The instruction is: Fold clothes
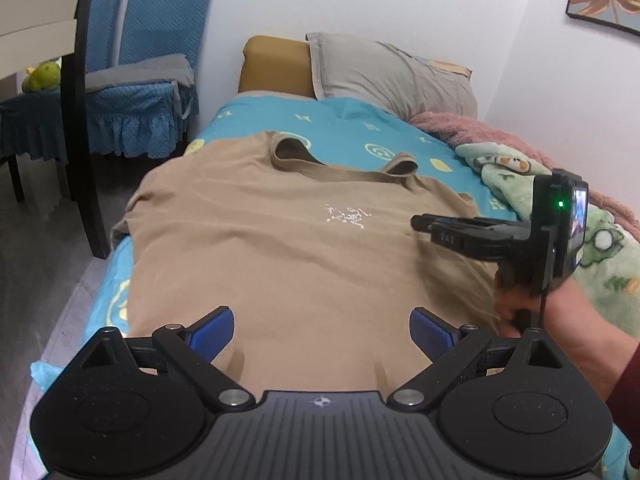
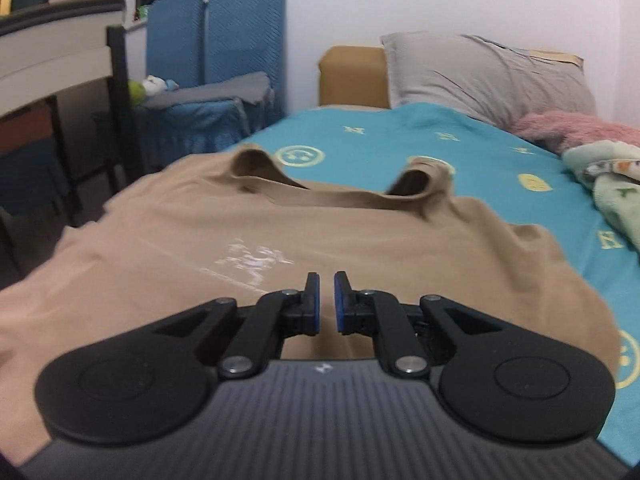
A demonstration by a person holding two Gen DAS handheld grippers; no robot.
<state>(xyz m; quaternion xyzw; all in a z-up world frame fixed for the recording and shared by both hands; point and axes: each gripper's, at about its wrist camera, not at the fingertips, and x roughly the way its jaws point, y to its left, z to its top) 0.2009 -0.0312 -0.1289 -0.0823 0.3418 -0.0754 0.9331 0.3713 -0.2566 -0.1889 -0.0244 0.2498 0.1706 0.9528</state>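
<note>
From my left wrist camera, the tan short-sleeved cotton T-shirt (image 1: 288, 248) lies spread face up on the turquoise bedsheet with yellow smiley prints (image 1: 352, 120), its collar toward the grey pillow (image 1: 392, 76) at the head of the bed. My left gripper (image 1: 322, 330) hovers over the shirt's lower part with its 2 blue pads spread wide and nothing between them. At the right, my right gripper (image 1: 420, 223) reaches in level over the shirt's side, held by my hand (image 1: 532, 304); a crumpled green patterned blanket (image 1: 600, 248) lies just beside that edge.

From my right wrist camera, the same T-shirt (image 2: 360, 240) fills the foreground, with its faded white chest print (image 2: 256, 260) just ahead of the tips. My right gripper (image 2: 327, 300) is drawn nearly together, only a thin slit between the blue pads, and I see no cloth pinched in that slit. The picture is a little blurred.

As I judge it, folding has barely begun: the shirt is still flat and unfolded. To do the first fold well, I should open these jaws again, take 1 side seam low at the hem and once near the shoulder, lift only enough to clear, and carry it across so the edge lands straight, keeping clear of the blanket.
</note>
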